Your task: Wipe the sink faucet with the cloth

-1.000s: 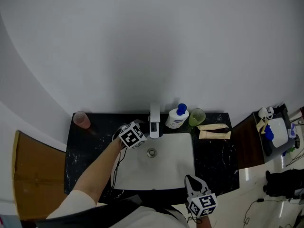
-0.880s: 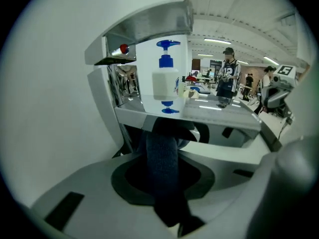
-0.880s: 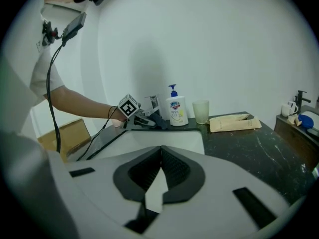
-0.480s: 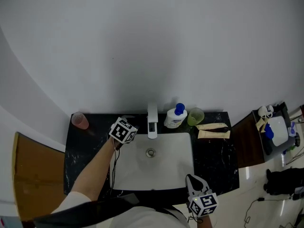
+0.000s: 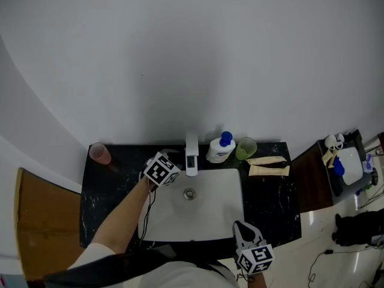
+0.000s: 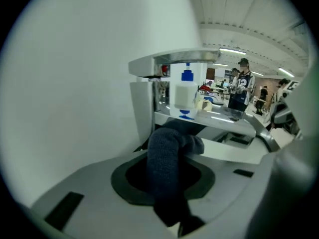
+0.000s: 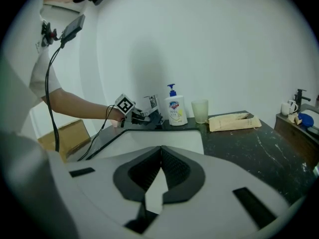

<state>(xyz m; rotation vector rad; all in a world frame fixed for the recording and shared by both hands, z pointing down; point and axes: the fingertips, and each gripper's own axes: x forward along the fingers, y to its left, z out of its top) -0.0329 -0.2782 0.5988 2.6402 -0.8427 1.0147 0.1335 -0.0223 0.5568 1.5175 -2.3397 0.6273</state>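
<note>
A plain white wall backs a black, white-veined stone counter [image 5: 108, 191], into which a white rectangular sink [image 5: 210, 212] is set. The faucet [image 5: 191, 153] is mounted at the middle of the sink's rear edge. It has a square-section upright column with a flat, level spout, and its finish is smooth and reflective.

The cloth [image 6: 167, 158], a dark blue knitted fabric bunched into a thick roll, is clamped between the jaws of the left gripper [image 5: 168, 164]. The jaws are held partly apart by its bulk. The free end of the roll is presented to the lower column on the faucet's left side, which suits a wiping stroke. It lies just beside the metal, but whether it touches cannot be confirmed.

The right gripper [image 7: 160, 156] is held at the near edge of the sink, well apart from the faucet. Its ribbed black pads are closed together on nothing, and it is judged to be parked clear of the work.

To the right of the faucet, a white soap bottle [image 5: 222, 147] with a blue pump and a translucent green cup [image 5: 247, 147] stand along the back of the counter. Beige packets [image 5: 268, 165] lie further right. A pink cup [image 5: 100, 153] stands at the far left corner.
</note>
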